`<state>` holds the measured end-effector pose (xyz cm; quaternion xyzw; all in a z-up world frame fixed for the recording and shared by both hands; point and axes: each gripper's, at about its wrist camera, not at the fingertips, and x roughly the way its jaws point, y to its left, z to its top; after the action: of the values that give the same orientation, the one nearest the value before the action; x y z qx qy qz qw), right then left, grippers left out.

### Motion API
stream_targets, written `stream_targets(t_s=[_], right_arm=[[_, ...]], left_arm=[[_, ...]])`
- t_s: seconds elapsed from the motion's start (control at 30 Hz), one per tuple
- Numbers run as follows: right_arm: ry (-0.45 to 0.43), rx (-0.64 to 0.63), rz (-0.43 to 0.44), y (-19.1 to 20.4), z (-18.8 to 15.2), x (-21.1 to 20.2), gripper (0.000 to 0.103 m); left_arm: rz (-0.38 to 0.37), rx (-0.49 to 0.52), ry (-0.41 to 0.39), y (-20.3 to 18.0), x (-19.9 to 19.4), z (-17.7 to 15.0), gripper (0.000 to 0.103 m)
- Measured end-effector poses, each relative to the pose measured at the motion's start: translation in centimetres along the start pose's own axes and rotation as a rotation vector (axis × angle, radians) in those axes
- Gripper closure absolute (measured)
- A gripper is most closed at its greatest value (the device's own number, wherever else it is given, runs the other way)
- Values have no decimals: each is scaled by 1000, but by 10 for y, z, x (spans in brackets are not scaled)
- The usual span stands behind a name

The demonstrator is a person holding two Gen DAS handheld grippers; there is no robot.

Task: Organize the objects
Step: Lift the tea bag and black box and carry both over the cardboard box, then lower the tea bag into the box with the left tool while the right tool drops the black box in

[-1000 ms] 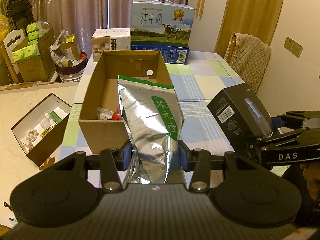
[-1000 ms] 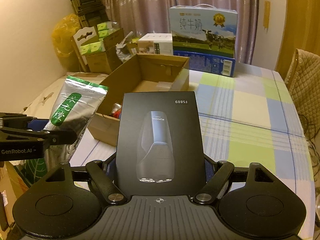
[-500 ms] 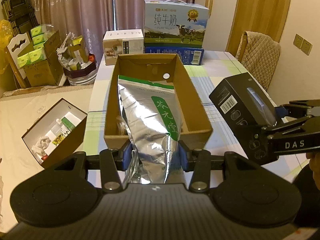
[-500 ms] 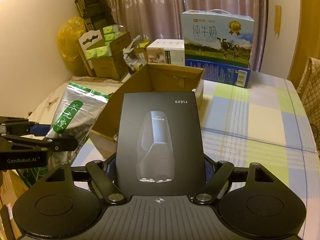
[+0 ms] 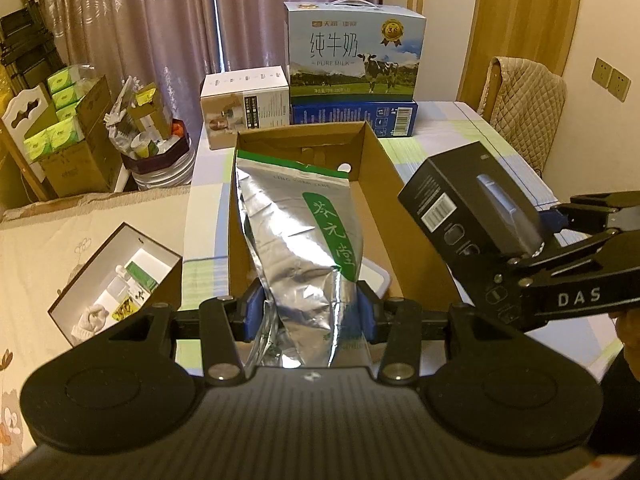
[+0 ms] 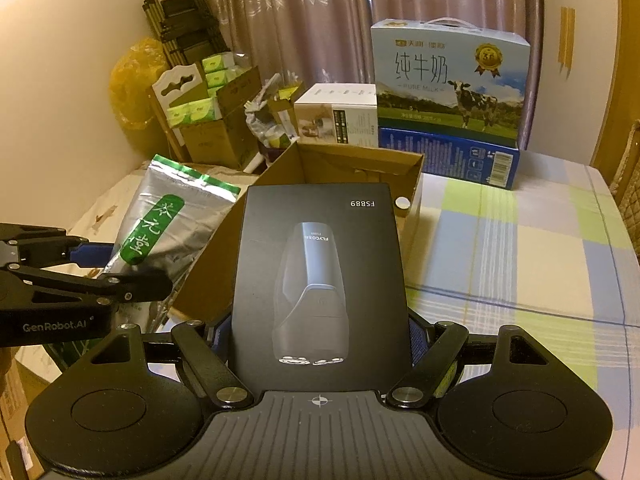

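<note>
Crinkled foil pouch [image 5: 304, 240] in left tool [image 5: 310, 312]; matte black box [image 6: 320, 280] in right tool [image 6: 320, 344].

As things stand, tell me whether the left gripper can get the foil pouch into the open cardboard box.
Probably yes. The left gripper grips the foil pouch right over the cardboard box; its top is open, and the black shaver box hangs off to the side.

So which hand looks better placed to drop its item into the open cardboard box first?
Left, probably: the left gripper holds the foil bag right over the cardboard box, while the right gripper's black box sits off beside it.
</note>
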<state>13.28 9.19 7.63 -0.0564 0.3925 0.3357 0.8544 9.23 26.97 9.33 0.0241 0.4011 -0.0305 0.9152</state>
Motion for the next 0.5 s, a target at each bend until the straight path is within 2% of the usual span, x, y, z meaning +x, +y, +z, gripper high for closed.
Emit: stream_targets(t_s=[0.5], right_arm=[[13, 58, -3, -17, 25, 37, 27]], left_arm=[[-5, 27, 19, 17, 39, 31, 62]])
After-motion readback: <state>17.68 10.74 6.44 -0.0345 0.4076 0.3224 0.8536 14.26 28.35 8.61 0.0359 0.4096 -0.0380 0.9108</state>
